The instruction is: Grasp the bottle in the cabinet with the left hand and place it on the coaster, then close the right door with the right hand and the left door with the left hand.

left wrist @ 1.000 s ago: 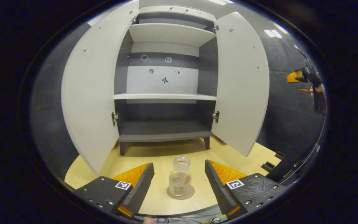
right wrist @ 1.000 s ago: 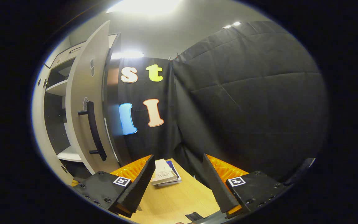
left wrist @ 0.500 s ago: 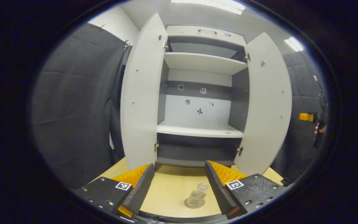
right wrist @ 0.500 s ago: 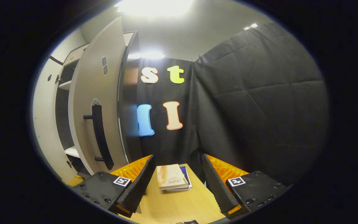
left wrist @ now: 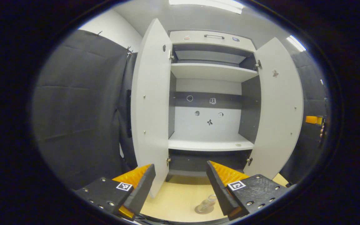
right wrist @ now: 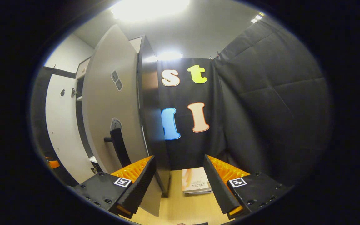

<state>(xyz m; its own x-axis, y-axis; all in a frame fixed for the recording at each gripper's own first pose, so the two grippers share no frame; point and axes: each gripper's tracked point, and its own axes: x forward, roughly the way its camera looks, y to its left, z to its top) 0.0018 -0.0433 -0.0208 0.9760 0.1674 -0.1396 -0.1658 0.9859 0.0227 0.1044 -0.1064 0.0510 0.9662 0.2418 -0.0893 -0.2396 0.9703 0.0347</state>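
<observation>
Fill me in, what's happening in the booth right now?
A person holds a gripper in each hand, facing a cabinet. The bottle already sits on the coaster on the table. Both doors are open. The left gripper is open and empty. The right gripper, also open, is near the right door by its handle, not gripping it.

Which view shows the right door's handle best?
The right gripper view. The handle faces the camera there as a dark bar on the outside of the right door, its lower end behind the right gripper. The left gripper view shows that door's inner face.
</observation>
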